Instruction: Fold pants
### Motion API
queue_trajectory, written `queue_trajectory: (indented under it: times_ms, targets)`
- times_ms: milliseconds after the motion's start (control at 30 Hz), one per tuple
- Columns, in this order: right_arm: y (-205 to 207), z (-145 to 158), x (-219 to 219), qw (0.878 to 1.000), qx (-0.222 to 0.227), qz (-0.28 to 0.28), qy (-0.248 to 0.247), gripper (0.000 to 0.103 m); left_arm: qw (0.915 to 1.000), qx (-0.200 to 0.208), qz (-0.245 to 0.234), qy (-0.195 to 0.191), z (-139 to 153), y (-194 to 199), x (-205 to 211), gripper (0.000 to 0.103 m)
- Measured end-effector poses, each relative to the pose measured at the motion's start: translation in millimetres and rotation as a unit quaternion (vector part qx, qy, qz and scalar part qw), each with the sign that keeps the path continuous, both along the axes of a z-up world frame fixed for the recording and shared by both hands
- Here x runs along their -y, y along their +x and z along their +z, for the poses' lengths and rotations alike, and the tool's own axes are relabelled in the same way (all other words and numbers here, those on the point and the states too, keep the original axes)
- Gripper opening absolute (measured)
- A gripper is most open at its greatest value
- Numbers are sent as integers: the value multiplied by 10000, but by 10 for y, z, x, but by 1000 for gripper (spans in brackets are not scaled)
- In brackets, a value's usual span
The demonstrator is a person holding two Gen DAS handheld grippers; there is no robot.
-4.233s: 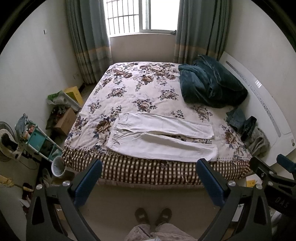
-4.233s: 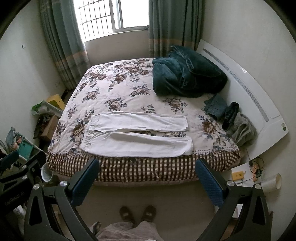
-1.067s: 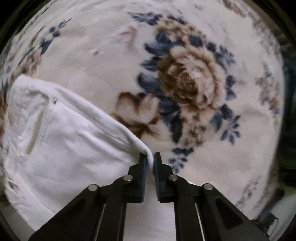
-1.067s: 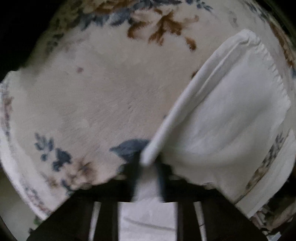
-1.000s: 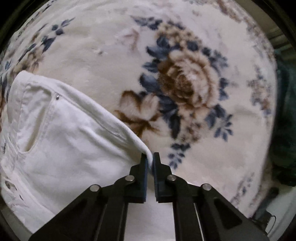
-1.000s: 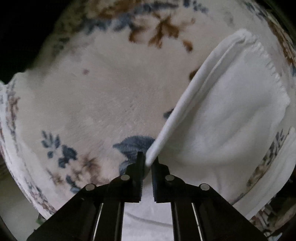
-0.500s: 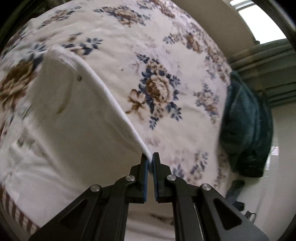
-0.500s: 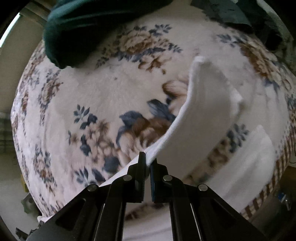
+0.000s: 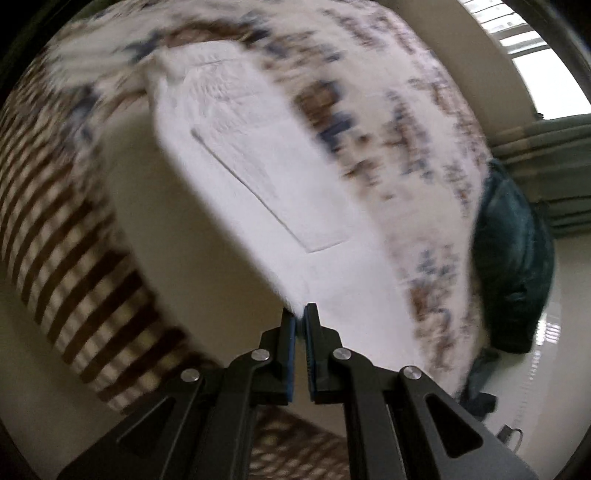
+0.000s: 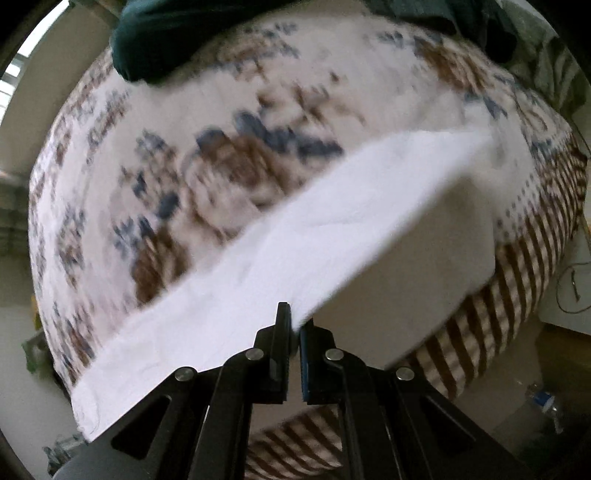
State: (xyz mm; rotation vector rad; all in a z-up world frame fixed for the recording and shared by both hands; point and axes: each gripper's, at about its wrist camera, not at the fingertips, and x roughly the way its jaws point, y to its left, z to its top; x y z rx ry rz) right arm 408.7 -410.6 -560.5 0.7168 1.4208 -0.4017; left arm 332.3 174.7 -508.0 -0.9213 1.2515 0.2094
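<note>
The white pants (image 9: 258, 155) hang lifted over the floral bed (image 9: 406, 110); both views are motion-blurred. My left gripper (image 9: 300, 314) is shut on the pants' edge near the waist, where a back pocket shows. My right gripper (image 10: 294, 317) is shut on the edge of a pant leg (image 10: 314, 229), which stretches taut toward the upper right. The cloth sags below the held edges toward the bed's near side.
A dark teal blanket (image 9: 513, 258) lies bunched at the bed's head, also in the right wrist view (image 10: 177, 33). The brown checked bed skirt (image 9: 74, 266) marks the near edge. Dark clothes (image 10: 524, 33) lie by the headboard. A window (image 9: 535, 44) is beyond.
Both grippers have pulled the held upper edge of the pants back toward the bed's near edge, over the lower leg. The view now takes in the bed skirt and floor.
</note>
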Motion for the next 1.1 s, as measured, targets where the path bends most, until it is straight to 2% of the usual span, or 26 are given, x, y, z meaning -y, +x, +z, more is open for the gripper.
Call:
queue_trajectory:
  times_ms: [100, 233, 333, 367, 400, 433, 500, 533, 600, 667, 767, 867, 933, 1033, 1067, 1100]
  targets:
    - [-248, -243, 3, 9997, -222, 52, -10, 4, 9997, -252, 5, -27, -418, -83, 28, 4]
    - [-456, -599, -12, 9986, -486, 185, 43, 5, 9988, -469, -98, 138, -532, -108, 95, 8]
    - [-530, -694, 8, 9978, -534, 307, 247, 27, 9953, -709, -299, 591, -376, -119, 148, 10]
    - [-571, -690, 46, 9977, -490, 303, 354, 44, 9935, -729, -406, 771, -306, -118, 171, 17]
    - [-627, -666, 97, 9979, -409, 266, 428, 58, 9905, -758, -560, 998, -222, -103, 215, 33]
    - [-697, -621, 170, 9980, -271, 211, 525, 60, 9858, -779, -712, 1304, -126, -91, 276, 42]
    - [-821, -516, 342, 9982, -56, 74, 586, 60, 9743, -749, -1080, 1829, 33, -48, 461, 67]
    - [-896, -455, 469, 9982, 69, -57, 585, 60, 9700, -708, -1212, 1984, 72, -35, 526, 69]
    - [-1064, -368, 781, 9970, 300, -468, 541, 60, 9609, -478, -1477, 2295, 161, 51, 738, 82]
    - [-1204, -359, 1069, 9934, 446, -908, 545, 60, 9517, -235, -1759, 2507, 196, 188, 1008, 89]
    - [-1387, -489, 1501, 9836, 463, -1601, 690, 60, 9384, -234, -2304, 2563, 43, 440, 1507, 91]
    - [-1609, -707, 1818, 9688, 530, -2226, 952, 60, 9141, -441, -2866, 2835, -197, 613, 1978, 91]
    - [-1674, -830, 1946, 9578, 693, -2541, 1154, 60, 8940, -520, -3236, 3056, -393, 662, 2304, 91]
    - [-1711, -960, 1971, 9460, 985, -2773, 1355, 59, 8649, -809, -3683, 3314, -765, 697, 2567, 91]
    - [-1713, -970, 1958, 9462, 1038, -2763, 1328, 57, 8600, -918, -3741, 3348, -881, 708, 2585, 91]
    - [-1719, -978, 1965, 9467, 1103, -2730, 1309, 54, 8616, -955, -3717, 3321, -940, 723, 2569, 92]
